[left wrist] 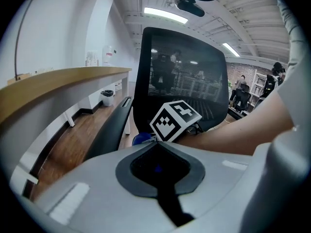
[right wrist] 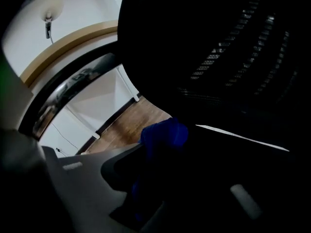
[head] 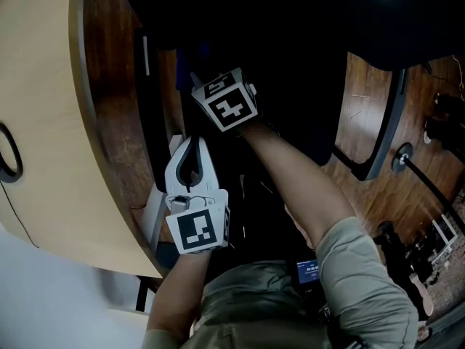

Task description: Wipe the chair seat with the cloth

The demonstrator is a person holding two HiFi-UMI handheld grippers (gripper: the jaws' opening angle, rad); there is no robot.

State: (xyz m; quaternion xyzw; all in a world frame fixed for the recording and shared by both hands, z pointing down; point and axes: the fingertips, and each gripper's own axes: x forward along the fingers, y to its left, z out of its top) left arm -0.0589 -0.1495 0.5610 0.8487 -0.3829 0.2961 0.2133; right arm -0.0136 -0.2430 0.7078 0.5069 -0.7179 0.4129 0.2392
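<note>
The black chair seat (head: 290, 64) fills the dark top of the head view. Its mesh backrest (left wrist: 184, 81) stands upright ahead of my left gripper. My right gripper (head: 207, 78) reaches over the seat's left side and is shut on a blue cloth (right wrist: 164, 135), which bulges out past its jaws. In the left gripper view the cloth (left wrist: 141, 139) peeks out beside the right gripper's marker cube. My left gripper (head: 193, 141) hangs nearer to me, just behind the right one, with its tips together and nothing between them. The cloth's contact with the seat is hidden in the dark.
A curved wooden desk top (head: 43, 122) runs along the left, close to the chair. One black armrest (left wrist: 109, 130) lies on the desk side, the other armrest (head: 381, 133) over the wooden floor (head: 363, 100) at the right. Seated people (left wrist: 240, 89) are far behind.
</note>
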